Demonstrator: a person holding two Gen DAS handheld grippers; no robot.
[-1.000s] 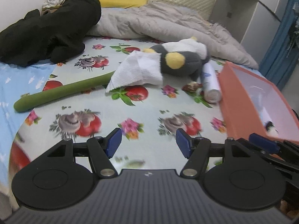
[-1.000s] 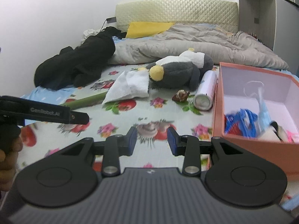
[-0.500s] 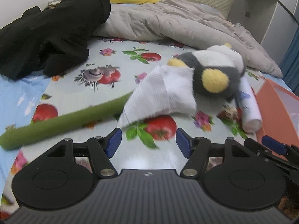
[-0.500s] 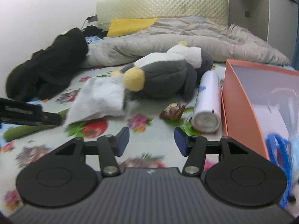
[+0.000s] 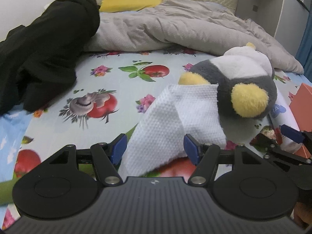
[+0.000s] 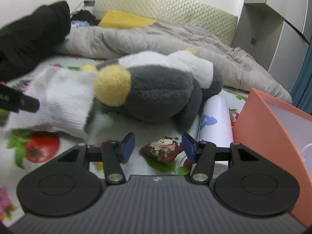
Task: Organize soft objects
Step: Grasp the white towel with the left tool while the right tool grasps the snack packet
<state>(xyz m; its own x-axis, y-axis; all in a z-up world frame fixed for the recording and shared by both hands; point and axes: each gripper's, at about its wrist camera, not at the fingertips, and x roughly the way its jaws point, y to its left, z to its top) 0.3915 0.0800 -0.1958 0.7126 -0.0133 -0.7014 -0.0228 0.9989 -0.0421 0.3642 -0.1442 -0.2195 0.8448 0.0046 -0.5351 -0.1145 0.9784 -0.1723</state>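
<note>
A white waffle cloth point(image 5: 175, 120) lies on the fruit-print sheet, its far end under a grey, white and yellow penguin plush point(image 5: 243, 89). My left gripper point(image 5: 155, 148) is open, and the cloth's near corner sits between its fingers without being pinched. In the right wrist view the penguin plush point(image 6: 159, 93) fills the middle and the cloth point(image 6: 58, 101) is blurred at left. My right gripper point(image 6: 158, 149) is open low over the sheet, with a small red printed pouch point(image 6: 161, 153) lying between its fingers.
An orange box point(image 6: 273, 128) stands at right, with a white roll point(image 6: 214, 120) lying against it. A black garment point(image 5: 44, 54), a grey quilt point(image 5: 165, 29) and a yellow pillow point(image 5: 128, 2) lie further back. A green plush stick point(image 5: 4, 187) lies at lower left.
Both grippers have moved forward and down toward the plush. The cloth's corner has come between the left fingers, the pouch between the right ones. The right jaws stand wider than a second ago.
</note>
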